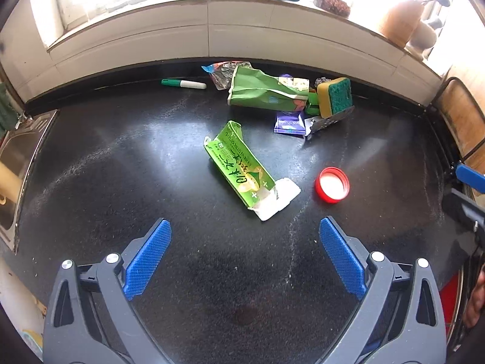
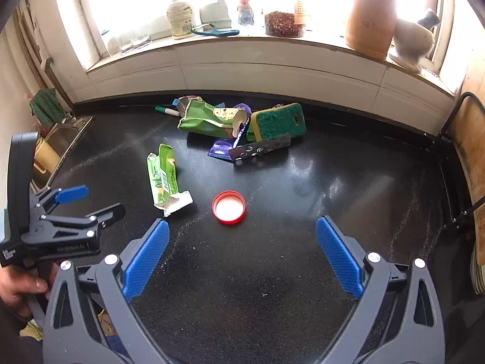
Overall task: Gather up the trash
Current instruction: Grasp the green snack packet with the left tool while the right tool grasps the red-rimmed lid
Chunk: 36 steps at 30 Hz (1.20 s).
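A flattened green carton (image 1: 239, 166) (image 2: 163, 176) with a torn white end lies mid-counter, just ahead of my open left gripper (image 1: 245, 227). To its right a red bottle cap (image 1: 332, 184) (image 2: 229, 207) rests open side up, a short way ahead of my open right gripper (image 2: 242, 227). Further back, a crumpled green bag (image 1: 266, 91) (image 2: 209, 119), a purple wrapper (image 1: 289, 124) (image 2: 221, 149) and a foil packet (image 1: 222, 74) form a heap. Neither gripper holds anything.
A yellow-green sponge (image 1: 335, 95) (image 2: 277, 121) leans on a metal scraper (image 2: 260, 148); a green-capped marker (image 1: 183, 83) lies by the back wall. The sink (image 1: 16, 151) sits at the left, a rack (image 2: 463, 163) at the right. Bottles and jars line the sill (image 2: 242, 45).
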Motion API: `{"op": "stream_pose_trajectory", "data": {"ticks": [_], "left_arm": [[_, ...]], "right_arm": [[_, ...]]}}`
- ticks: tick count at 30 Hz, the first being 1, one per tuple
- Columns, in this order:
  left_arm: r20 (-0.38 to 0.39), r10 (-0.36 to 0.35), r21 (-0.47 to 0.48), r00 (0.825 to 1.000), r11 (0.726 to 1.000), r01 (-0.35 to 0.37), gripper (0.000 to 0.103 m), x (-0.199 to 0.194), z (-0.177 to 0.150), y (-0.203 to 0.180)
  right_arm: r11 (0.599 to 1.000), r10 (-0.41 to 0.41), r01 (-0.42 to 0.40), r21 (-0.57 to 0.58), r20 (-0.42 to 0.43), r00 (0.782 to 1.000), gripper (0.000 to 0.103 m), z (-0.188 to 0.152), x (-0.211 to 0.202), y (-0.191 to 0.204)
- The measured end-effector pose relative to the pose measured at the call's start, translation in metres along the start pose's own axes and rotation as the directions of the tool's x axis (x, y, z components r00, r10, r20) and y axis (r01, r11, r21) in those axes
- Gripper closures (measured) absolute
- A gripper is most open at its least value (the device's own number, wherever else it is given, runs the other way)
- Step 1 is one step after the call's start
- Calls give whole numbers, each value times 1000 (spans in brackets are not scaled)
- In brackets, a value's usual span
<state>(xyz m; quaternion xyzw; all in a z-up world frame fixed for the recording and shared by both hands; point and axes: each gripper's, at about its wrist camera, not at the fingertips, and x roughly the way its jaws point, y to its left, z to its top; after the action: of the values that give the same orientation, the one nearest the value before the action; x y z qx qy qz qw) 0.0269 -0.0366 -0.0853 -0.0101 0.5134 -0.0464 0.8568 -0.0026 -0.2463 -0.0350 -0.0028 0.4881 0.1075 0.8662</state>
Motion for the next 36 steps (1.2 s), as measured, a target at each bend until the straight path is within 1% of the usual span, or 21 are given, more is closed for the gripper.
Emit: {"op": "stream_pose_trajectory", "data": {"ticks": [3,7,8,12,14,17,20,22,24,25,27,28,29,30,31,32,33,34,36], "left_arm": [[-14,17,-11,1000,1000,-18,7,13,7,-1],[-52,21,-63,998,998,-24,7,43,19,-1],[-63,31,-73,998,997,-35,7,51,22,-1],[-101,30,-127,994,991,-43,7,82,30,4],[-115,44,-138,992,989,-59,7,98,34,7],[-140,59,-153,988,985,-80,7,121,36,11],[-148,65,-159,987,983,-88,7,138,38,14],[-136,83,-148,987,984,-103,7,141,39,14],[-125,87,-136,988,985,-104,8,144,42,14],[-120,89,-130,989,986,-104,8,145,43,14],[-113,92,-116,989,988,-105,9,146,44,13],[-107,99,-112,989,987,-111,12,146,45,13],[-101,112,-104,988,987,-123,20,146,45,13],[-98,130,-93,987,986,-139,27,147,47,10],[-94,132,-89,987,986,-141,30,146,46,9],[-90,133,-90,987,986,-141,40,144,46,8],[-83,134,-83,988,987,-141,55,141,47,5],[-79,133,-72,988,988,-139,60,139,46,4],[-83,115,-64,990,991,-121,65,136,44,3]], "right_arm": [[1000,14,-14,-26,-12,1000,9,0,12,4],[998,36,-38,-55,-40,999,9,1,38,7],[997,40,-42,-60,-46,998,9,1,44,7],[994,56,-63,-87,-88,995,9,0,81,10],[993,59,-70,-99,-112,992,9,-2,100,12],[988,41,-60,-140,-136,990,9,-5,130,16],[985,17,-44,-169,-153,988,9,-6,153,17],[983,17,-46,-178,-164,986,9,-4,163,17],[981,16,-48,-188,-168,986,9,-2,172,16],[980,16,-49,-194,-169,986,10,-1,174,16],[978,16,-53,-200,-183,983,21,-1,180,16],[976,10,-47,-213,-174,985,22,-2,180,17],[973,17,-55,-223,-169,986,28,-2,180,18],[971,22,-61,-231,-167,986,36,-2,179,19],[969,26,-65,-238,-165,986,40,-3,177,21],[967,29,-69,-245,-163,986,54,-3,176,23],[967,28,-70,-246,-171,985,54,-3,176,24],[967,34,-76,-242,-174,984,54,-2,175,25],[970,39,-80,-232,-176,984,54,-1,175,27]]}}
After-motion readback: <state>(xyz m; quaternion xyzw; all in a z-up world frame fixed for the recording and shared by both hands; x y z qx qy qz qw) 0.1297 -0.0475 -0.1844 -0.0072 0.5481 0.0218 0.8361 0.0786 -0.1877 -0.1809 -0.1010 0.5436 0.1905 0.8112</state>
